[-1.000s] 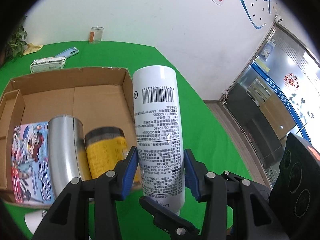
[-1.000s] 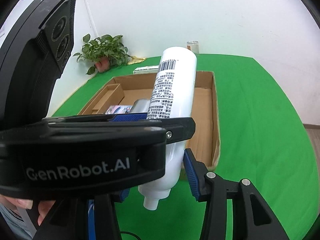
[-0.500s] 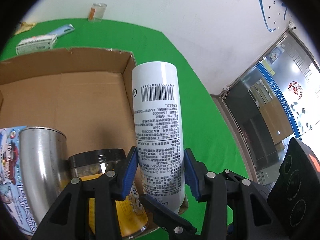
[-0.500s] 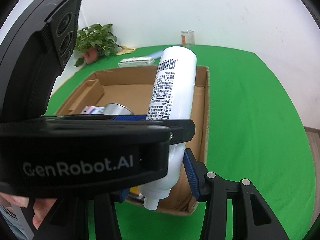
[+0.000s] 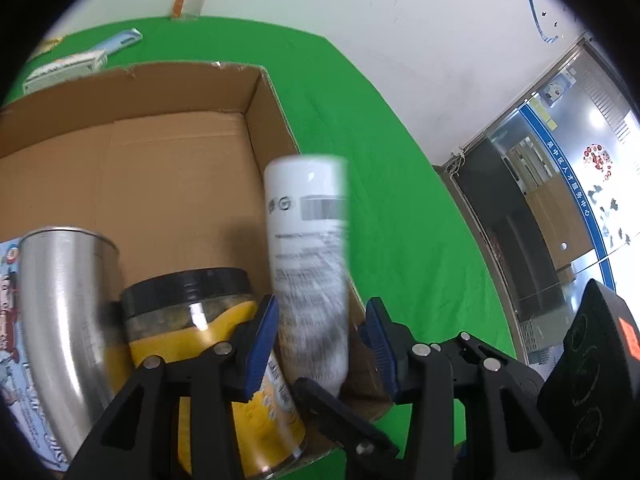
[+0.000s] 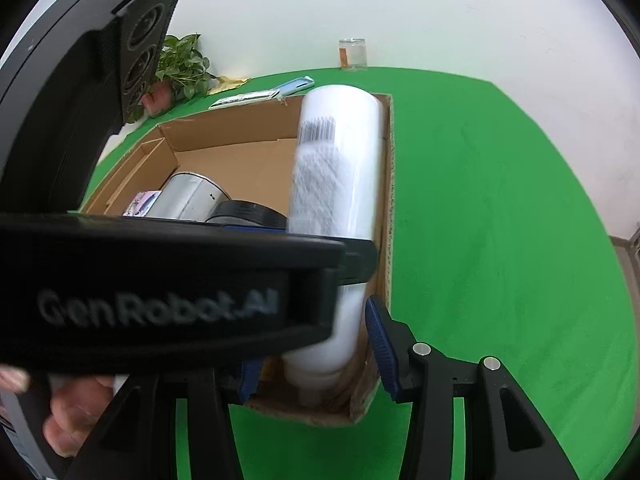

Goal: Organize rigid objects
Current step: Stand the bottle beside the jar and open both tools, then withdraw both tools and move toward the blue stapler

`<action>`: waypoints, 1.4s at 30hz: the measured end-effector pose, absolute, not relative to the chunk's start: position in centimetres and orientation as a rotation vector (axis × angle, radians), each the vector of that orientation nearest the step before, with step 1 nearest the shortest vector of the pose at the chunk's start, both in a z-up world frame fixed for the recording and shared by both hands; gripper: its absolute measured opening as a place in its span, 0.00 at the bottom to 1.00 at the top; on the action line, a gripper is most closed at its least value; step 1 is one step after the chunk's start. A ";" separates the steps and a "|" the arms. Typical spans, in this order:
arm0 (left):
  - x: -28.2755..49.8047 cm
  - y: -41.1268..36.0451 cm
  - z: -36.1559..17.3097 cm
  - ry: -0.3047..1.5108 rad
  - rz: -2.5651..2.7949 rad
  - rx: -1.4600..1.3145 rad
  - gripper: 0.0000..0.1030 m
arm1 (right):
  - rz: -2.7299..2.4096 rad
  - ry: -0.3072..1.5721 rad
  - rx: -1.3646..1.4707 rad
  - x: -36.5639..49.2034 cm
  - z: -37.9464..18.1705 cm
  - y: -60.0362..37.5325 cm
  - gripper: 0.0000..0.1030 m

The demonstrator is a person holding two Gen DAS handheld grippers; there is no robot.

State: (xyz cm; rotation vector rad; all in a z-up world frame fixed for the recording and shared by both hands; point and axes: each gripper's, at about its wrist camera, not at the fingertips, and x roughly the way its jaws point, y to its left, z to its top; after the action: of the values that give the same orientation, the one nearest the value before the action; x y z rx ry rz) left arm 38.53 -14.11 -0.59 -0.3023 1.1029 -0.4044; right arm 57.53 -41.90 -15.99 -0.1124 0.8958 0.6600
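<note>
A white bottle (image 5: pixel 308 264) with a barcode, blurred by motion, drops cap-down between the spread jaws of my left gripper (image 5: pixel 322 344) into the near right corner of the cardboard box (image 5: pixel 168 168). The left gripper is open and no longer touches it. In the right wrist view the bottle (image 6: pixel 334 208) leans against the box's right wall (image 6: pixel 386 216). My right gripper (image 6: pixel 316 360) is open and empty, mostly hidden behind the left gripper's body. A yellow jar with a black lid (image 5: pixel 200 320) and a steel cup (image 5: pixel 60 304) lie in the box beside the bottle.
A printed packet (image 5: pixel 8 304) lies at the box's left. Behind the box on the green cloth sit a white carton (image 5: pixel 64 68), a blue item (image 5: pixel 120 40) and a glass jar (image 5: pixel 192 0). A potted plant (image 6: pixel 180 68) stands at the far left.
The left gripper moved forward over the box and opened, letting go of the white bottle, which now falls into the box's right corner. The right gripper followed along.
</note>
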 end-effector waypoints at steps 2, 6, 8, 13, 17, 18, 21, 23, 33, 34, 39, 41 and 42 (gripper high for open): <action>37.1 -13.4 0.5 1.064 -0.401 -0.279 0.43 | 0.665 0.888 -0.101 56.9 -15.7 -42.2 0.50; 32.1 -11.1 3.7 0.929 -0.370 -0.206 0.43 | 0.633 0.815 -0.104 54.0 -14.4 -43.6 0.71; 29.0 -9.5 5.5 0.849 -0.314 -0.162 0.69 | 0.619 0.773 -0.114 52.1 -13.8 -44.1 0.76; 22.4 -6.2 7.9 0.658 -0.182 -0.072 0.89 | 0.598 0.723 -0.097 48.0 -12.4 -44.8 0.90; 18.7 -3.2 8.2 0.636 -0.071 -0.051 0.20 | 0.588 0.662 -0.111 44.0 -11.4 -44.7 0.39; 18.4 -2.4 7.9 0.683 -0.069 -0.066 0.00 | 0.590 0.665 -0.114 43.2 -11.3 -44.5 0.13; 16.2 -0.7 7.9 0.692 -0.024 -0.107 0.07 | 0.631 0.671 -0.075 40.8 -10.7 -44.3 0.27; 14.5 0.3 8.2 0.669 0.004 -0.109 0.59 | 0.645 0.651 -0.075 38.7 -10.3 -44.0 0.90; 9.1 1.6 7.4 0.608 0.070 -0.128 0.99 | 0.694 0.585 -0.100 30.9 -11.1 -42.2 1.00; 8.8 1.5 7.2 0.603 0.076 -0.133 0.99 | 0.697 0.585 -0.109 30.3 -11.3 -42.0 1.00; 7.3 1.5 6.1 0.541 0.140 -0.144 0.99 | 0.663 0.570 -0.155 28.5 -11.5 -41.7 1.00; 7.0 1.3 5.8 0.533 0.147 -0.150 0.99 | 0.646 0.593 -0.149 28.4 -11.7 -41.8 1.00; 6.9 1.2 5.7 0.533 0.139 -0.152 0.99 | 0.637 0.600 -0.143 28.5 -11.9 -41.9 1.00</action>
State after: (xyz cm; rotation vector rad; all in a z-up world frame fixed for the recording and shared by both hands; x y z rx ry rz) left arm 6.93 1.22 5.73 -0.1521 0.5330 0.1395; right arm 28.48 -41.86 -11.88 -0.1433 0.6003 0.6370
